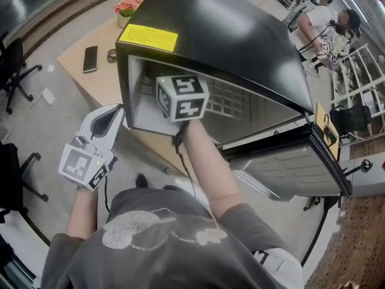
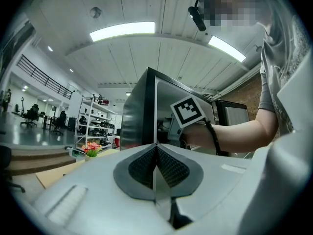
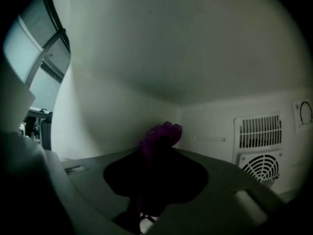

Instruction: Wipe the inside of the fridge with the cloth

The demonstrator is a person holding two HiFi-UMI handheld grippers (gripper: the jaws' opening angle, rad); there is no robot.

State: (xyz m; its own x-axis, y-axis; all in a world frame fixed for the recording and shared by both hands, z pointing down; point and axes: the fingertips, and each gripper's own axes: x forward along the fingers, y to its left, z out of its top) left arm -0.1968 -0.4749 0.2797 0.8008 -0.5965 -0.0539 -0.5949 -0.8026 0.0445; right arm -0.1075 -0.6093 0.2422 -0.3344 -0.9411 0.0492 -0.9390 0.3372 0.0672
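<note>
A small black fridge (image 1: 228, 35) stands on a wooden table with its door (image 1: 295, 167) swung open to the right. My right gripper (image 1: 181, 98) reaches into the fridge opening. Inside, the right gripper (image 3: 155, 168) is shut on a purple cloth (image 3: 161, 138), which bunches up above the jaws close to the white left inner wall (image 3: 102, 121). My left gripper (image 1: 90, 149) hangs outside, left of the fridge and below the table edge. In the left gripper view the left gripper (image 2: 156, 165) is shut with nothing in it, pointing toward the fridge (image 2: 142, 111).
A fan grille (image 3: 264, 168) and vent slots (image 3: 259, 130) sit on the fridge's back wall. A wire shelf (image 1: 240, 101) spans the interior. On the table (image 1: 99, 80) lie a phone (image 1: 90, 58) and a flower pot (image 1: 126, 8). Office chairs (image 1: 15, 71) stand at left; people (image 1: 328, 26) at far right.
</note>
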